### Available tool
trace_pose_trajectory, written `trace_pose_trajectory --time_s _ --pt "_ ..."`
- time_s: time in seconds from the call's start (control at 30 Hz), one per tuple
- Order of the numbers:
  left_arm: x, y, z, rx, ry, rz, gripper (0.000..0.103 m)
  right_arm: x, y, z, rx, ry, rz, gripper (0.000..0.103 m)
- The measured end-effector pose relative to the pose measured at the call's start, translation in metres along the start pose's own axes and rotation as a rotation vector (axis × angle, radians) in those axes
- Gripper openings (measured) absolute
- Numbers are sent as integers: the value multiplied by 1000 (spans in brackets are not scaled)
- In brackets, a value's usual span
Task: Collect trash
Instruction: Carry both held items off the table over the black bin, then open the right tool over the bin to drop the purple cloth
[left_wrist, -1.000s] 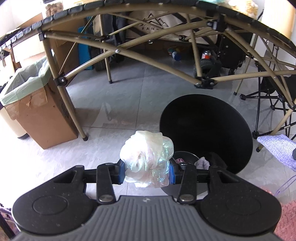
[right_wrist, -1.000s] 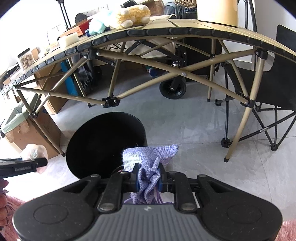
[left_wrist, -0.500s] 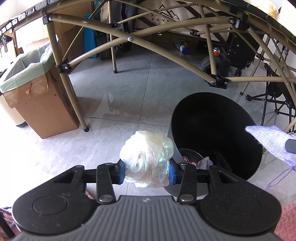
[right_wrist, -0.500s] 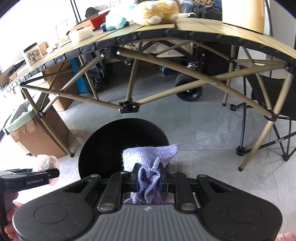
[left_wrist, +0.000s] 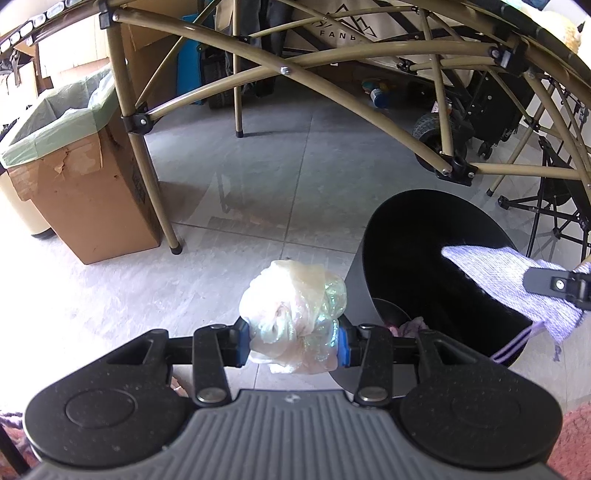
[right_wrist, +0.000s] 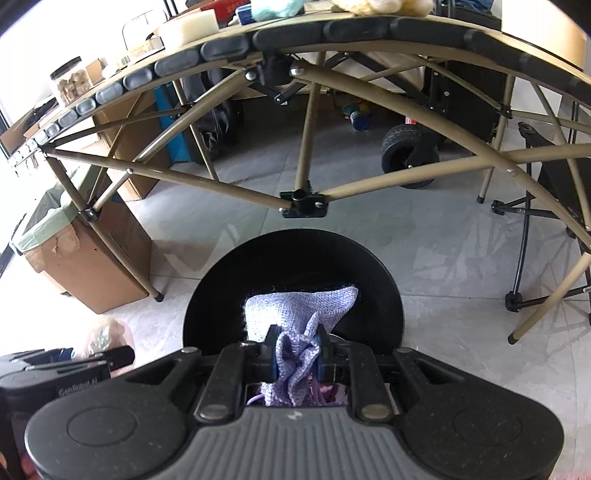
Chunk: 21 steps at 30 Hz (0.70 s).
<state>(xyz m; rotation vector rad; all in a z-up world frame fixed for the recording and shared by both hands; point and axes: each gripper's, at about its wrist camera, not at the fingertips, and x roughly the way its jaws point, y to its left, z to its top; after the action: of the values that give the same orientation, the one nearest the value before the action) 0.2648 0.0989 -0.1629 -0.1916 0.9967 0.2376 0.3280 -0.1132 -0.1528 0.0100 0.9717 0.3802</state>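
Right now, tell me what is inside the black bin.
Inside the black bin, some pinkish crumpled material lies at the bottom. The left gripper and the purple cloth cover the rest.

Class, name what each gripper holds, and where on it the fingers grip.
Left gripper: crumpled plastic bag, pinched at its lower half. Right gripper: purple knit cloth, bunched near its lower end.

The bin's bottom is mostly hidden — in the right wrist view the purple cloth and the right tongs cover it. At nine o'clock there, the left tongs hide most of the shiny wad, itself blurred. The cardboard box is cut off at the left wrist view's nine o'clock edge.
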Motion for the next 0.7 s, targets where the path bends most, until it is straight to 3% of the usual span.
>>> trace_pose_trajectory --time_s 0.53,0.6,0.7 --pt "8 6 6 -28 27 3 43 51 10 26 49 78 6 18" --pt "9 6 6 -26 31 4 43 54 12 26 38 88 0 20" --pt "10 6 6 -25 35 3 43 59 11 28 40 113 -7 30"
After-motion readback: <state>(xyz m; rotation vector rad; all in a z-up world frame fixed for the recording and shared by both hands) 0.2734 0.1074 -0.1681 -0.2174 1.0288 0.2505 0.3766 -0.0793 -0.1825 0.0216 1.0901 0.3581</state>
